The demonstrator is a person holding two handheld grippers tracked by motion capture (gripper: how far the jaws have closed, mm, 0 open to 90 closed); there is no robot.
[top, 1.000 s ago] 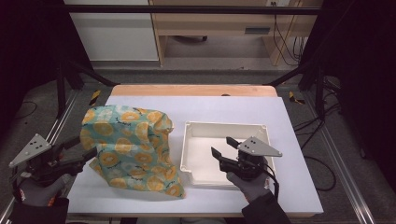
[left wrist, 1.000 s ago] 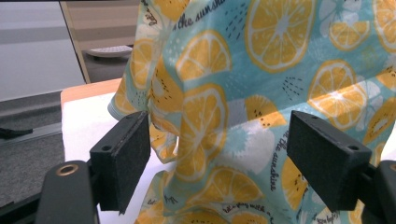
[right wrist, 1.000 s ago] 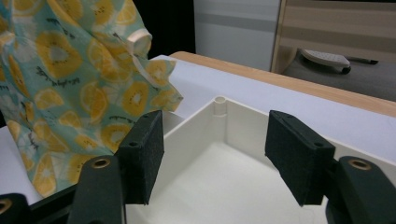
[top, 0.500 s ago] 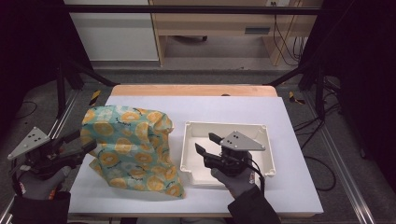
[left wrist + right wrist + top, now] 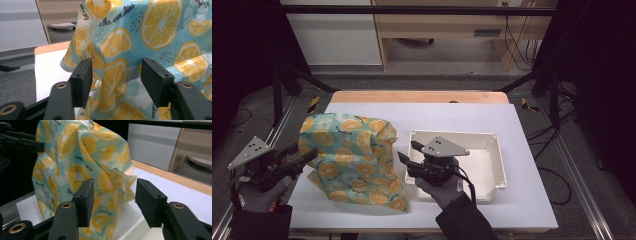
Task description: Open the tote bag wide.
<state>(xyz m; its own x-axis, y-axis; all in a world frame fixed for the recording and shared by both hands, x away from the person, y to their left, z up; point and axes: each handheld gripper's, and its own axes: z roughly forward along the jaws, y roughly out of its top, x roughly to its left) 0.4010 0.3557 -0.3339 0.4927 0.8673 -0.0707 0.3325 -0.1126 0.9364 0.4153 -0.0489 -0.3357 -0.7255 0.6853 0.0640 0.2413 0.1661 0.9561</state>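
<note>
Looking along my left tool (image 5: 115, 82), I see the lemon-print cloth (image 5: 352, 160) heaped just ahead, a fold between the jaws; these have just been closing, but the pads are not pressing it. Its top edge is cut off, so I cannot tell its long axis. My right tool (image 5: 408, 152), jaws apart and also closing, holds nothing; the cloth stands just beyond it, beside the white tray (image 5: 492, 145) on the counter (image 5: 522, 205).

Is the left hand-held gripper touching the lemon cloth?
Cannot tell. In the left gripper view, the cloth hangs between the open jaws of the left hand-held gripper with gaps beside both pads, but the high view cannot confirm the depth.
</note>
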